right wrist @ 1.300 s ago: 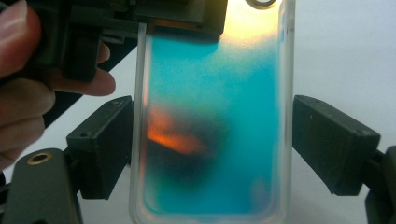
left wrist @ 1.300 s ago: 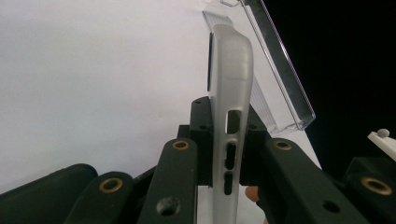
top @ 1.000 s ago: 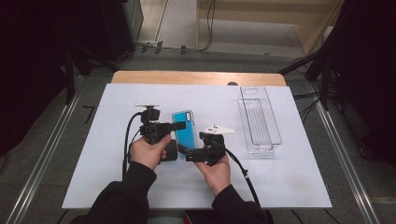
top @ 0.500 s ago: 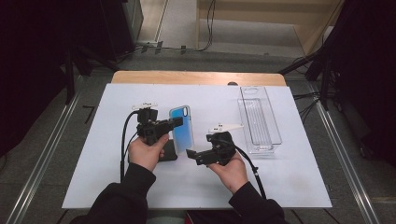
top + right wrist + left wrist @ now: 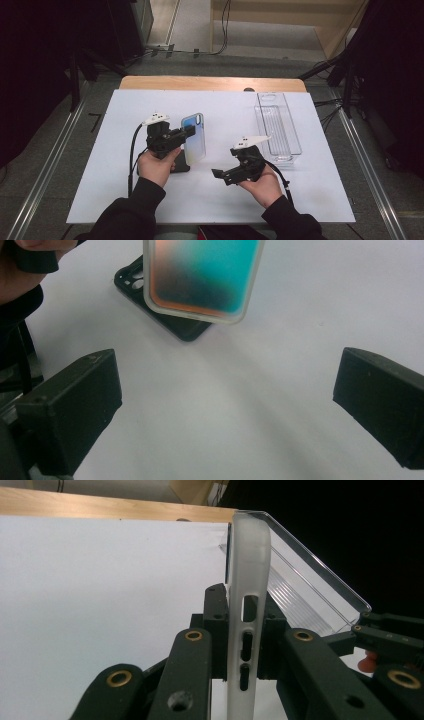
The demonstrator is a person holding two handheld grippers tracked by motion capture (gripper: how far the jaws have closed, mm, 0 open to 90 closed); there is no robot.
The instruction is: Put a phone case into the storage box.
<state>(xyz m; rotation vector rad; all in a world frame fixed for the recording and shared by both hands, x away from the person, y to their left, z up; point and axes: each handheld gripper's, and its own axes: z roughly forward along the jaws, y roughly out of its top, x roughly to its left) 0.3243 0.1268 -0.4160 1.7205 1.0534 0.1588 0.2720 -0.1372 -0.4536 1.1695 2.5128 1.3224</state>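
Observation:
A phone in a frosted clear case (image 5: 194, 137) is held up above the white table, screen side showing teal and orange (image 5: 202, 275). My left gripper (image 5: 187, 132) is shut on it, jaws pressing both faces of its thin edge (image 5: 248, 580). A black phone case (image 5: 180, 162) lies flat on the table beneath it, partly hidden by the left hand, and it appears again under the phone (image 5: 175, 322). My right gripper (image 5: 220, 175) is open with nothing between its jaws, to the right of the phone and apart from it, pointing toward it (image 5: 225, 410).
A clear plastic tray (image 5: 277, 125) stands at the right rear of the white sheet, behind the phone in the left gripper view (image 5: 310, 595). The table's wooden edge (image 5: 210, 82) runs along the back. The left hand (image 5: 25, 270) sits close to the black case.
My right gripper has drawn back from the phone to the right and toward the table's near edge. The left gripper keeps its hold, with the phone now a little more upright.

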